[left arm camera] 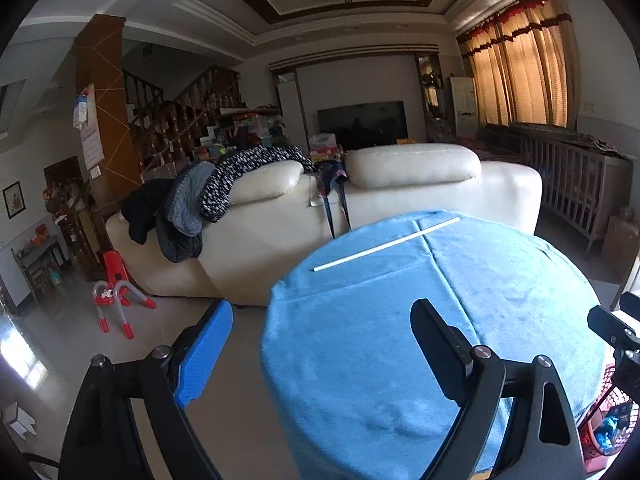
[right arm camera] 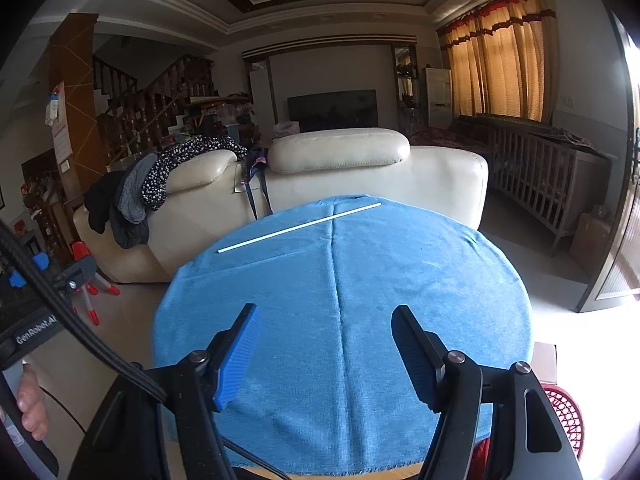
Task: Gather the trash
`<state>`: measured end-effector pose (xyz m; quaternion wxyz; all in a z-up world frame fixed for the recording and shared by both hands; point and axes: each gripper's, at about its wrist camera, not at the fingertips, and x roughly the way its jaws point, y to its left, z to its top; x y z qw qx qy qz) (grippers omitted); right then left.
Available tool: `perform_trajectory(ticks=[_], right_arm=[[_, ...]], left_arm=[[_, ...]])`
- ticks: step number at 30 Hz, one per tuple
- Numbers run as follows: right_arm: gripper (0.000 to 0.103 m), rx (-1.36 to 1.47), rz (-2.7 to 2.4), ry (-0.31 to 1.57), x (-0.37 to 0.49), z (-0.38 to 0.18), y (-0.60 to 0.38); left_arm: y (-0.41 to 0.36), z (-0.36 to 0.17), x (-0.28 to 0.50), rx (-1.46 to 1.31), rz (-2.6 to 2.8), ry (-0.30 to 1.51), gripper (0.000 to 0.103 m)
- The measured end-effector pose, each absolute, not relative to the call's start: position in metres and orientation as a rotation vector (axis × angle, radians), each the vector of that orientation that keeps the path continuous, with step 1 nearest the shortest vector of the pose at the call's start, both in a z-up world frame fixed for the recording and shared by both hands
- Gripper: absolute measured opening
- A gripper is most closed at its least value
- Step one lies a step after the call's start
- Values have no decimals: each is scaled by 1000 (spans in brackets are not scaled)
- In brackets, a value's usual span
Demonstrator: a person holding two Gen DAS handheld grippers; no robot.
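Note:
A thin white stick (left arm camera: pixel 386 244) (right arm camera: pixel 300 226) lies across the far side of a round table under a blue cloth (left arm camera: pixel 400 340) (right arm camera: pixel 360 280). My left gripper (left arm camera: pixel 320 340) hovers over the table's near left edge, open, with nothing between its fingers. My right gripper (right arm camera: pixel 326 344) is above the near middle of the cloth, also open and empty. Both are well short of the stick. A red mesh basket (left arm camera: pixel 612 420) (right arm camera: pixel 564 412) stands low at the table's right, with a shiny blue wrapper inside in the left wrist view.
A cream sofa (left arm camera: pixel 380 196) (right arm camera: pixel 360 176) draped with clothes backs onto the table's far side. A red and white toy (left arm camera: pixel 116 300) stands on the floor at left. A wooden crib (right arm camera: pixel 552 184) lines the right wall. A person's hand (right arm camera: pixel 30 408) shows at the left edge.

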<state>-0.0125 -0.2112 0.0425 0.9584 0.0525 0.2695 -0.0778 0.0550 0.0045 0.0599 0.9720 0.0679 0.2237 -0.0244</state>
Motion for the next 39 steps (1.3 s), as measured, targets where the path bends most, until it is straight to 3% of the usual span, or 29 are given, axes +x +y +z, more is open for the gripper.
perform_trajectory(ticks=[39], right_arm=[[71, 61, -172, 505, -22, 49, -202]], left_arm=[[7, 78, 41, 132, -60, 424, 91]])
